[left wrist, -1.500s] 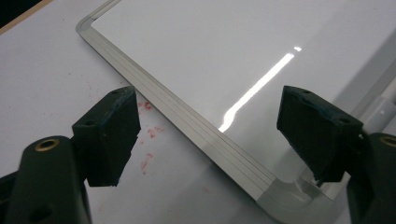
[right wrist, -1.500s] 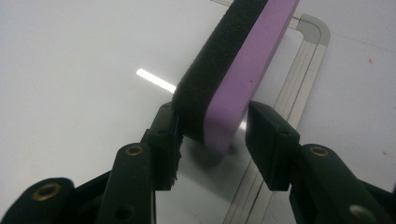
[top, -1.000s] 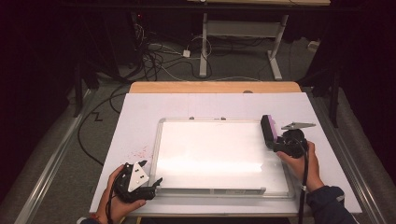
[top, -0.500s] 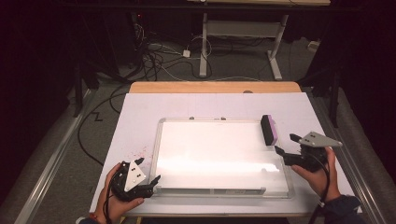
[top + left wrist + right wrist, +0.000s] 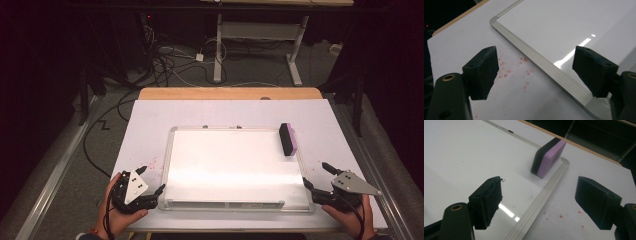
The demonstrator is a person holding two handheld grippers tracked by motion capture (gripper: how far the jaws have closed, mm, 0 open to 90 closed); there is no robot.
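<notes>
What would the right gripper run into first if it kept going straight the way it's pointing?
Probably the purple and black eraser. The right gripper, jaws open, looks along the whiteboard's right frame edge, and the eraser stands on that edge ahead, near the far corner. How high the jaws ride is unclear, so they might scrape the frame first.

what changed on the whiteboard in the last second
The right gripper let go of the eraser, leaving it at the whiteboard's far right corner, and drew back toward the person to the near right corner, jaws open. The left gripper stayed open at the near left corner; the board did not move.
</notes>
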